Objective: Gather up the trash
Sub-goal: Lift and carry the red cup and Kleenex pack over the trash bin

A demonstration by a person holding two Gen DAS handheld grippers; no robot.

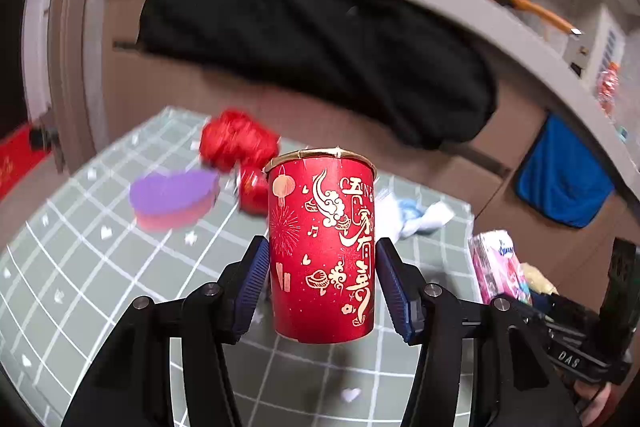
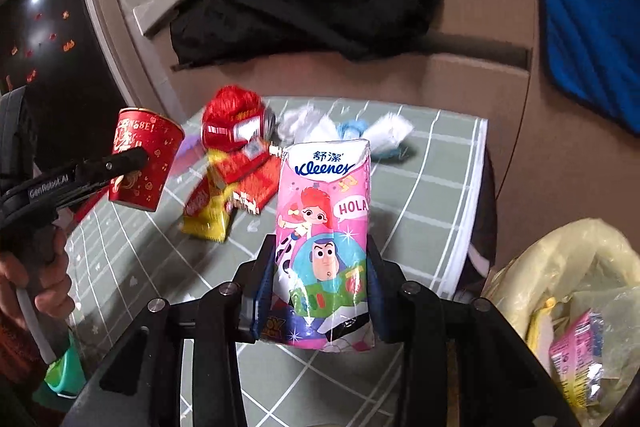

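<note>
cup [image 1: 322,251] in left gripper [image 1: 322,281], above table [image 1: 100,287]

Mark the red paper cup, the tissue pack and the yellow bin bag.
red paper cup [image 1: 322,251]: left wrist view, middle of its printed side wall.
tissue pack [image 2: 326,239]: right wrist view, centre of its pink front face.
yellow bin bag [image 2: 576,251]: right wrist view, upper rim of the plastic.

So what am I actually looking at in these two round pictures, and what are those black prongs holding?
No robot arm: a person holds a hand-held gripper in each hand, with a fisheye camera looking along its jaws. The left view shows the left gripper closed on a red paper cup. The right view shows the right gripper closed on a pink tissue pack. Below lies a green grid-pattern table with red wrappers and crumpled tissues. A yellow trash bag sits at lower right.
</note>
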